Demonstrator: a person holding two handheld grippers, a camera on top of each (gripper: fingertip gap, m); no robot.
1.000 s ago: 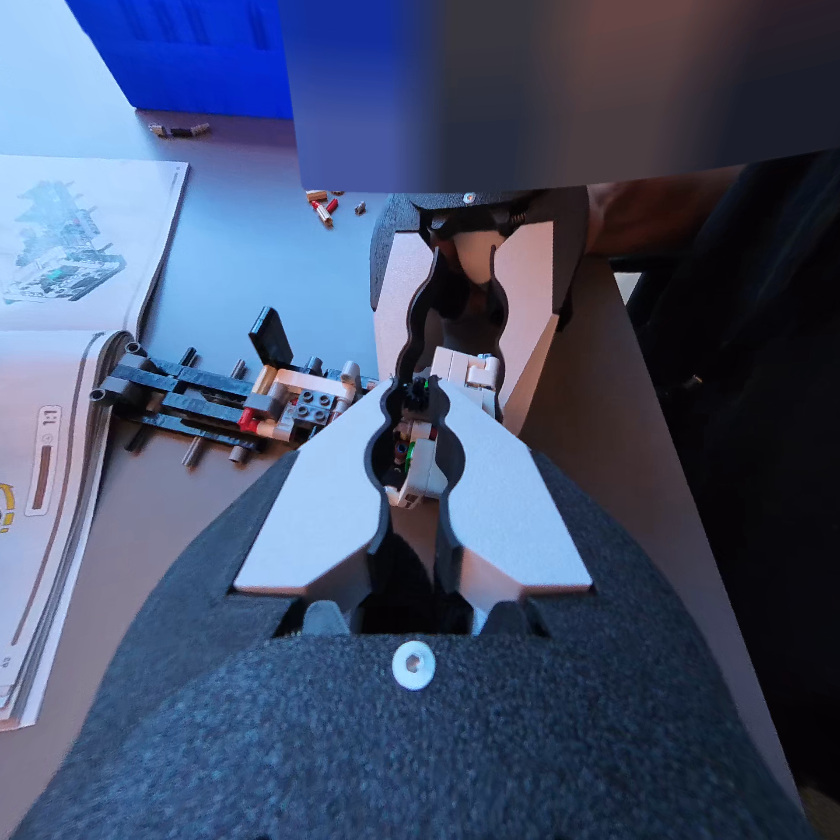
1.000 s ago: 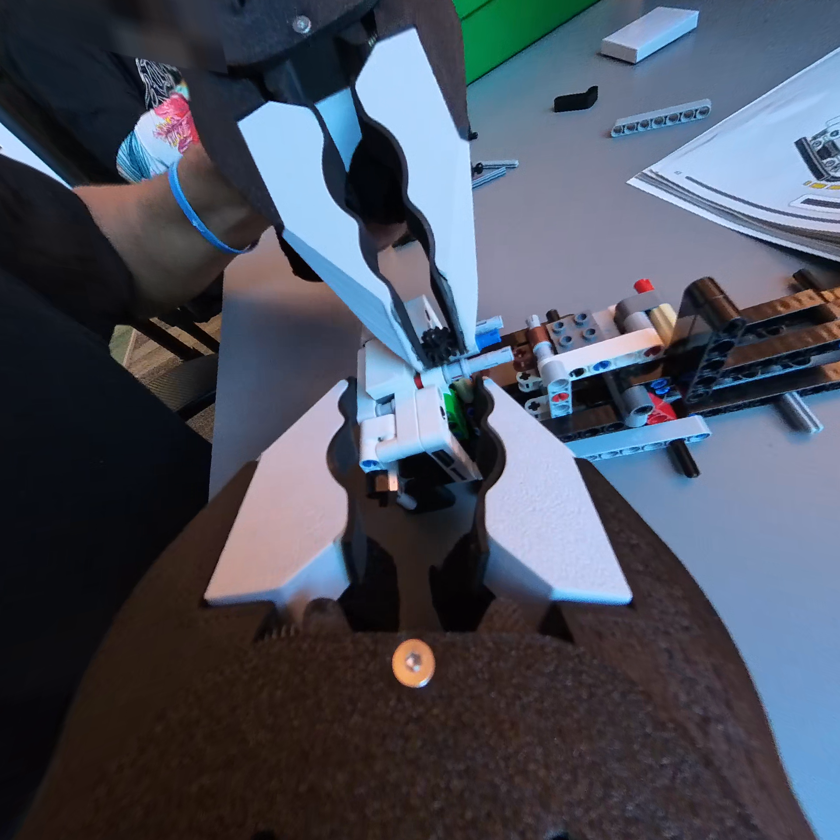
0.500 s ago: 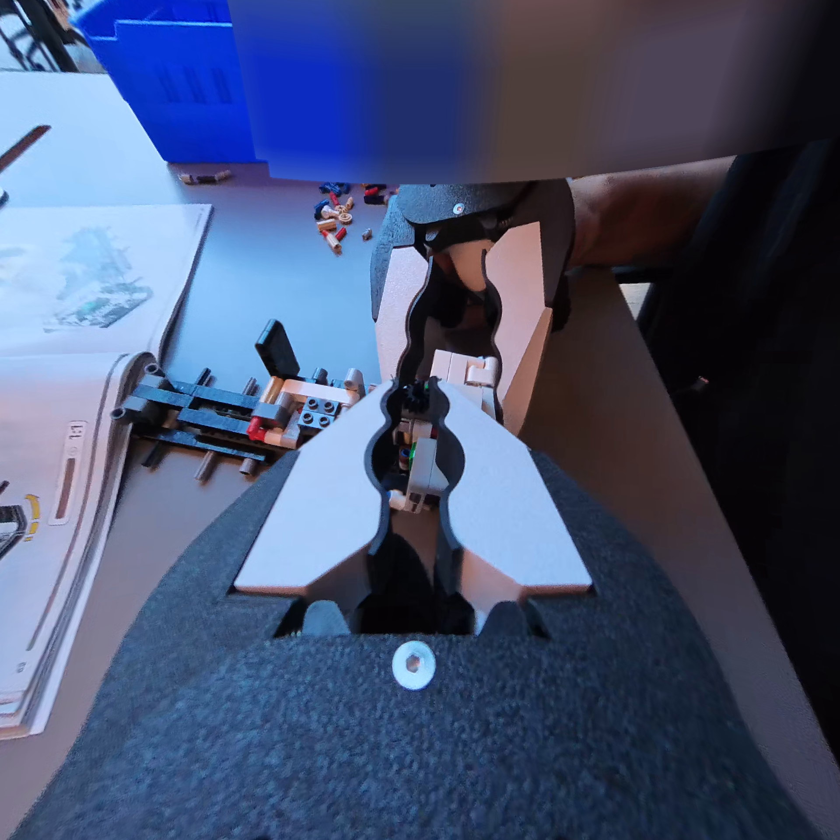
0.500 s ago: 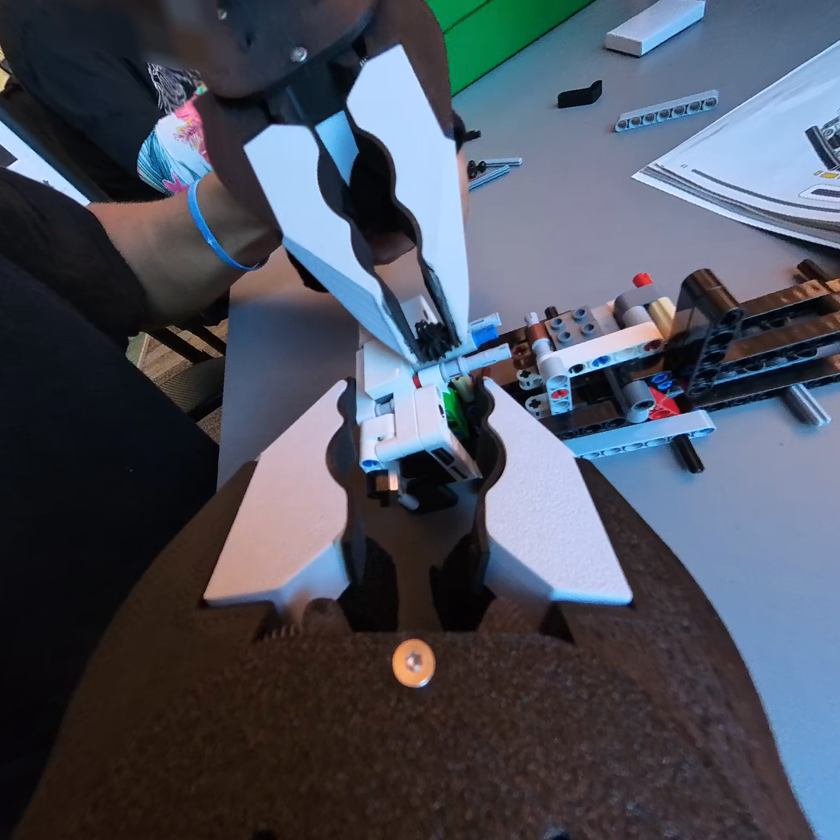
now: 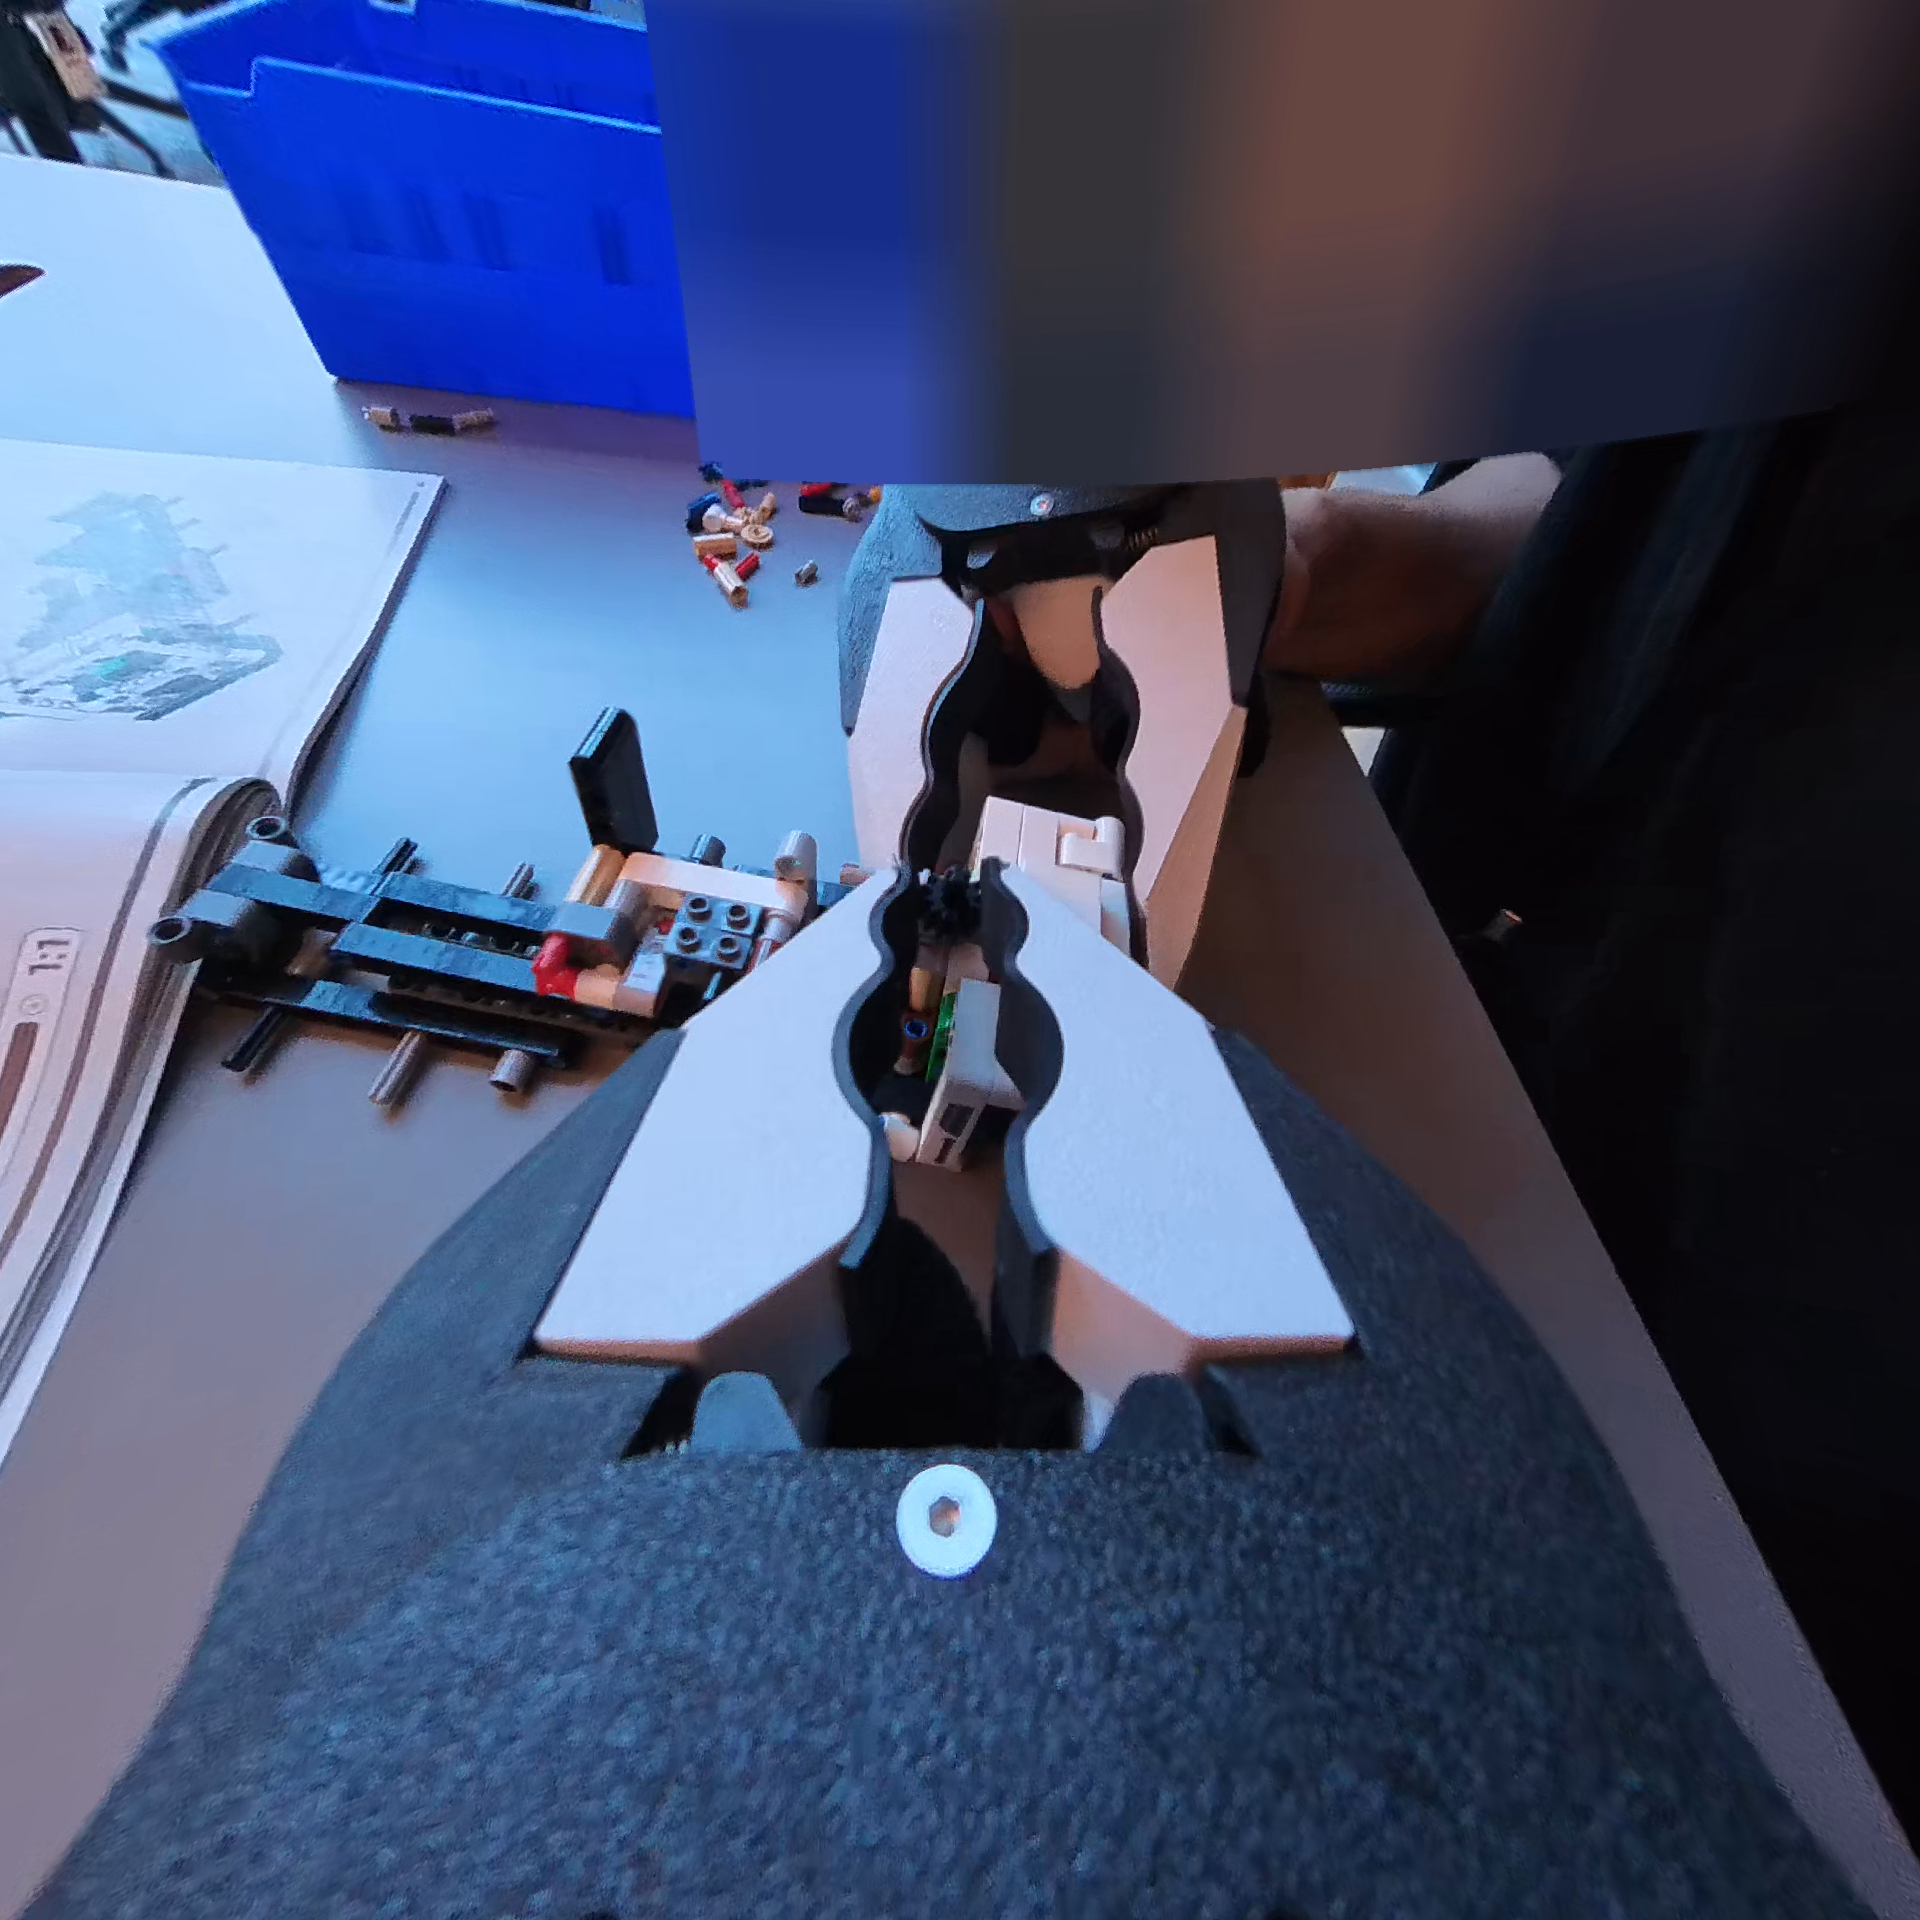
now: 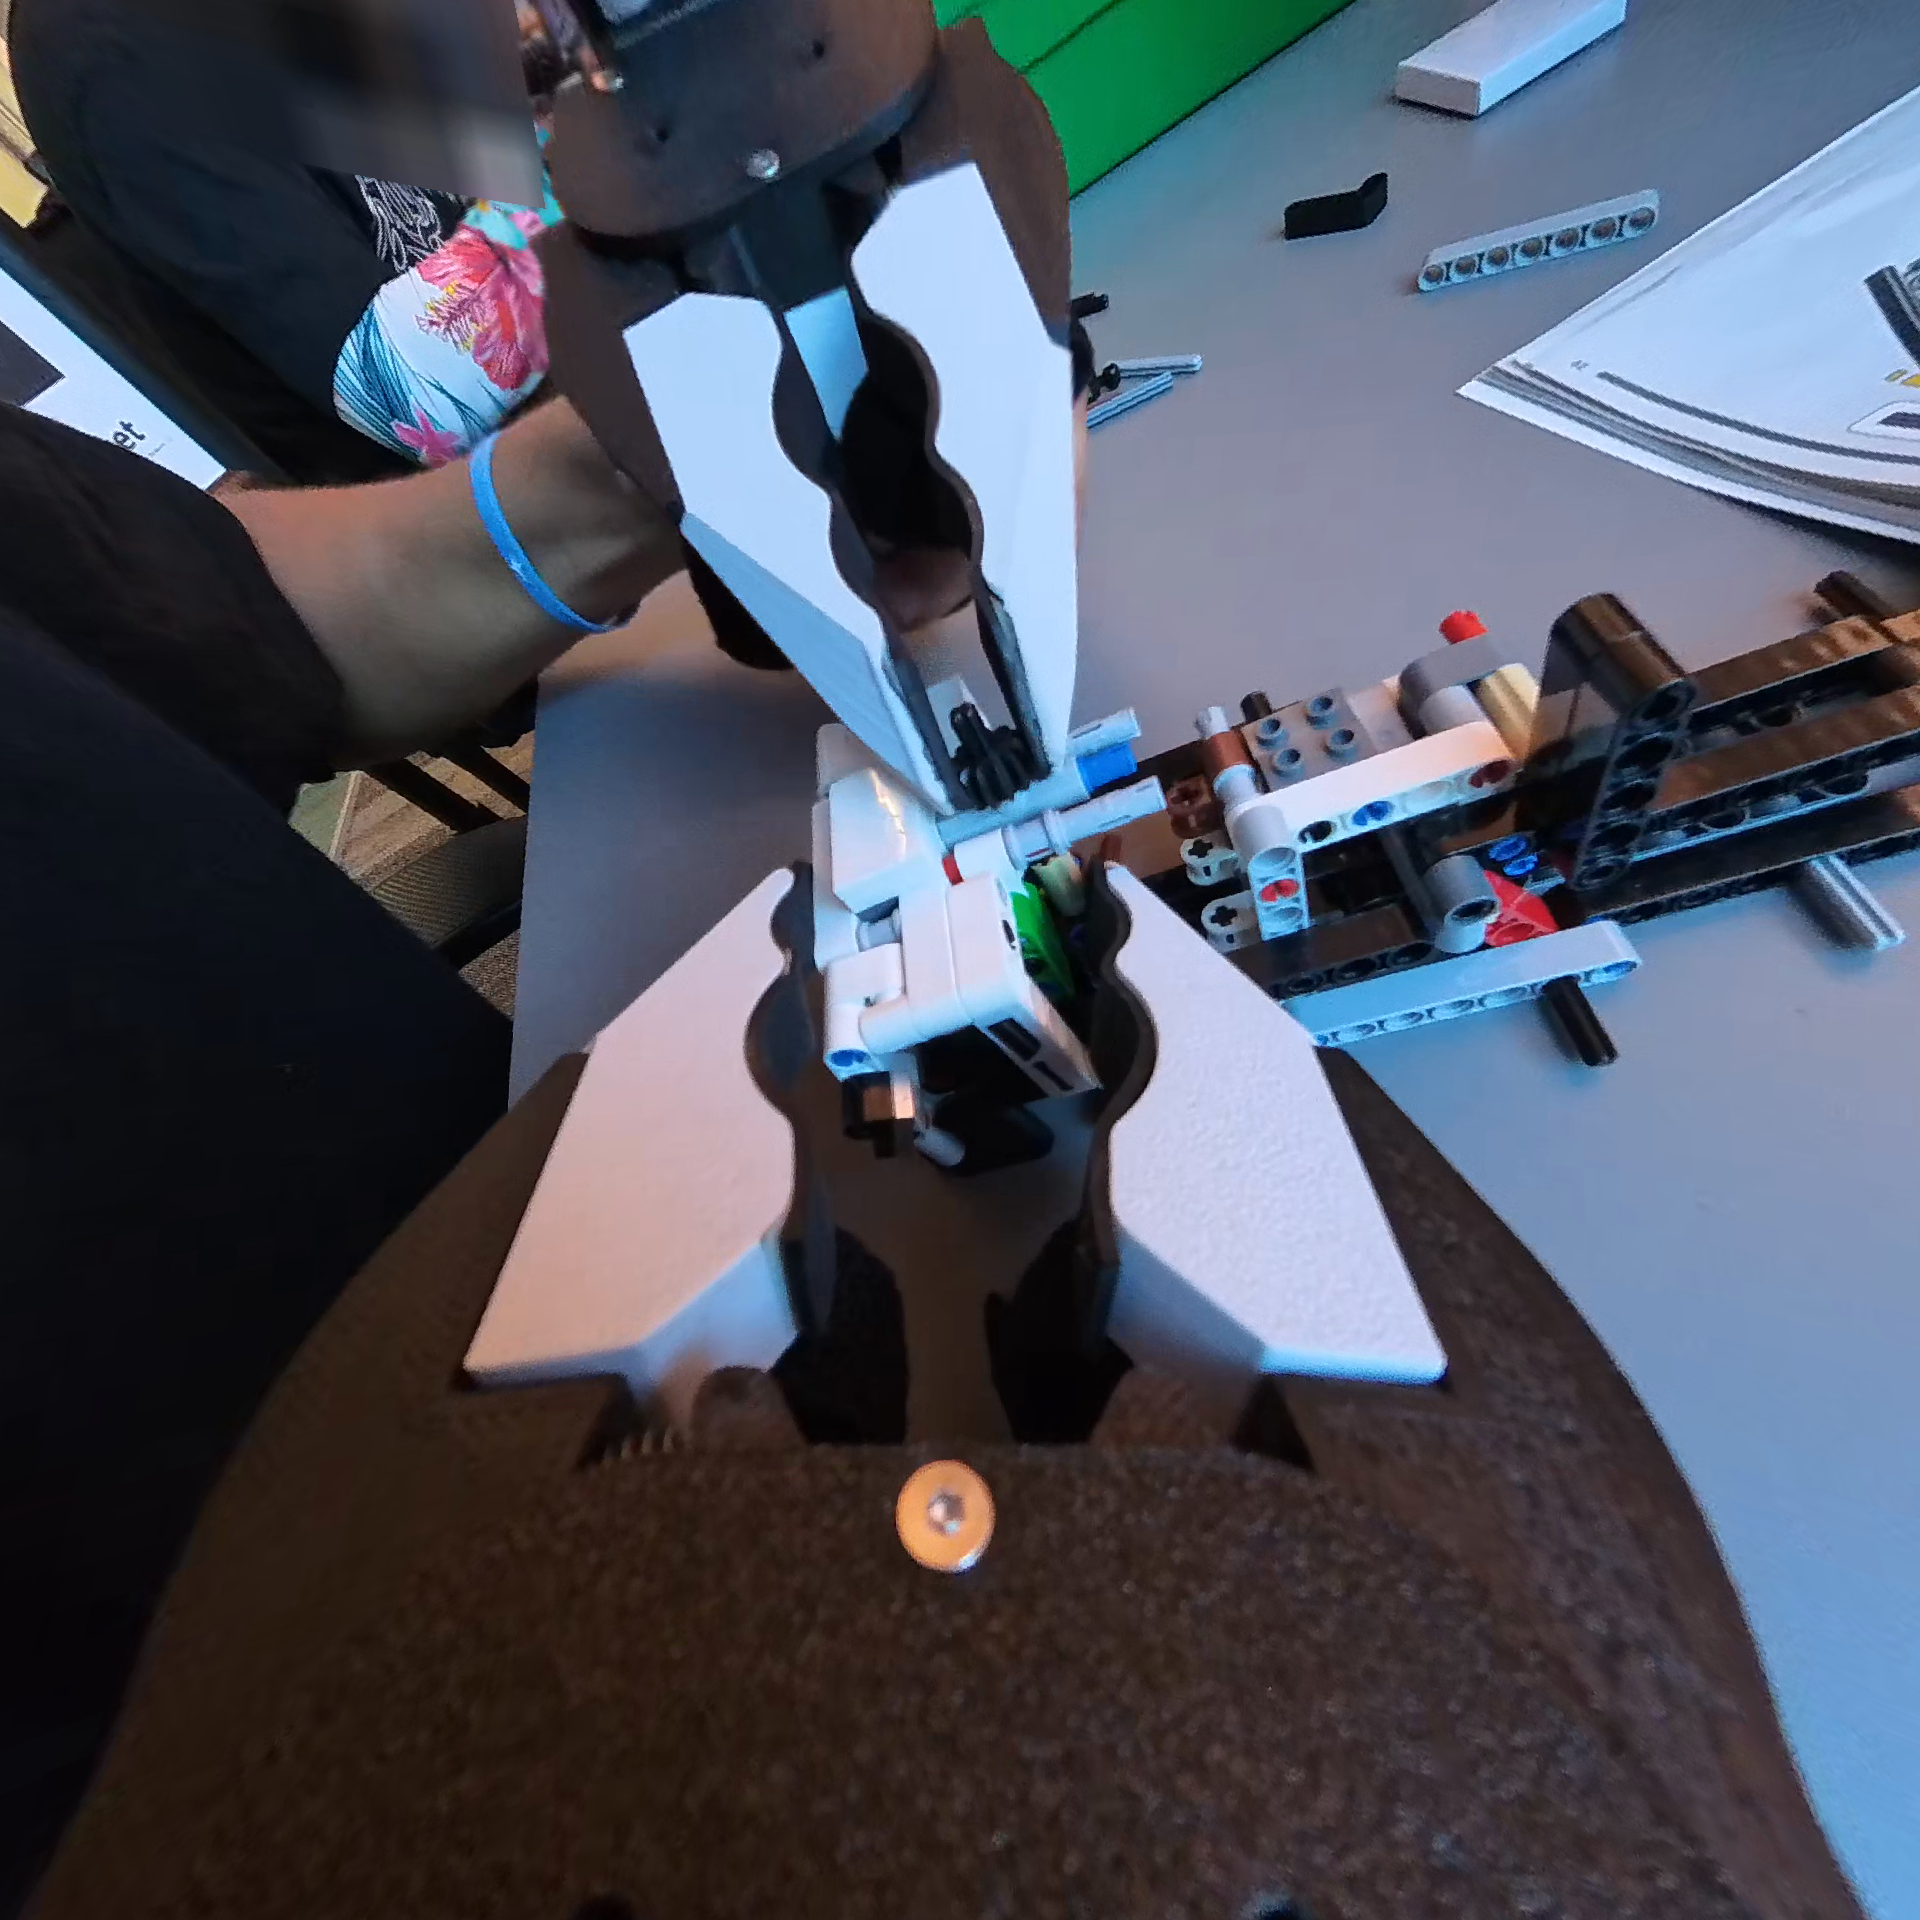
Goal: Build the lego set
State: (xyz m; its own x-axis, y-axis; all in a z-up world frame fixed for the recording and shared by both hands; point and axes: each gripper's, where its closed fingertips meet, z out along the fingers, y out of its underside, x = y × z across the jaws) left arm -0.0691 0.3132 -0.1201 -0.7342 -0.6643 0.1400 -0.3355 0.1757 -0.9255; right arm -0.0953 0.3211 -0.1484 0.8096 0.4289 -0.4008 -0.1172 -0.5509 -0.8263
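Note:
My right gripper (image 6: 951, 883) is shut on a small white lego sub-assembly (image 6: 935, 966) with a green part inside, held above the table's near edge. A grey axle (image 6: 1039, 821) sticks out of its top. My left gripper (image 5: 945, 894) comes from the opposite side and is shut on a small black gear (image 5: 943, 904) at that axle. In the right wrist view the gear (image 6: 987, 753) sits between the left fingertips (image 6: 1044, 717). The long black chassis (image 5: 416, 935) with white and grey beams lies on the table beside them; it also shows in the right wrist view (image 6: 1714, 748).
An open instruction booklet (image 5: 156, 623) lies left of the chassis. A blue bin (image 5: 468, 208) and loose small parts (image 5: 738, 540) are behind. In the right wrist view, a grey beam (image 6: 1538, 239), black piece (image 6: 1335, 208), white plate (image 6: 1496, 62) and green box (image 6: 1143, 83) lie farther off. The grey beam (image 6: 1538, 239) is about 25 cm from both grippers' fingertips.
The left gripper has tipped more upright over the sub-assembly, and its view shows more of the blue bin. Both grippers keep their hold; the gear stays at the axle.

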